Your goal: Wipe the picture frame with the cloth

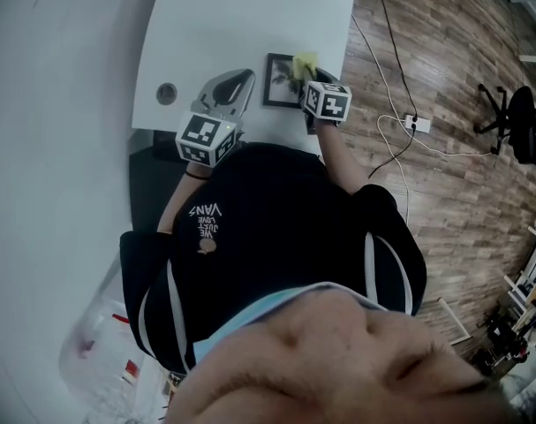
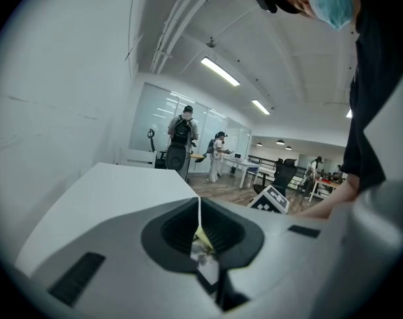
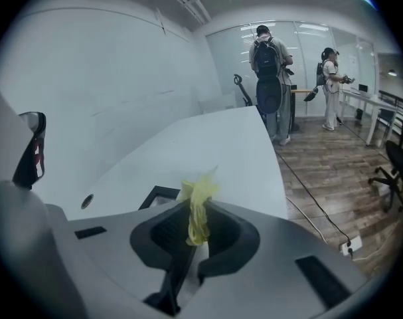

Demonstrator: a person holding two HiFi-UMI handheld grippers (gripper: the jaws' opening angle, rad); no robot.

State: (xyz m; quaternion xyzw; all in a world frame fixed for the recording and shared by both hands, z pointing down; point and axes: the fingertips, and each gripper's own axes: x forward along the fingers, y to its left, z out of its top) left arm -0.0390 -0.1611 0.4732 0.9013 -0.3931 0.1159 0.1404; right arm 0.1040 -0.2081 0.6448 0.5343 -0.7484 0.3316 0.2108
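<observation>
**Yellow cloth pinched over the frame**

My right claw [image 3: 198, 201] is clenched on the yellow cloth [image 3: 196, 212], which bunches between the jaws and sticks out past their tips. My left claw [image 2: 200, 203] has its jaws pressed together at the tips, with nothing clamped that I can make out. In the head view it rests on the white desk [image 1: 241, 16] at about 9 o'clock of the black picture frame [image 1: 279, 82], just beside it. The frame lies flat near the desk's near edge, with the cloth over its 1 o'clock corner. A round cable grommet [image 1: 166, 93] sits at 9 o'clock of the left claw. Farther off at 3 o'clock, a power strip [image 1: 418, 124] lies on the wooden floor [image 1: 444, 51], with an office chair [image 1: 519, 122] beyond it.
</observation>
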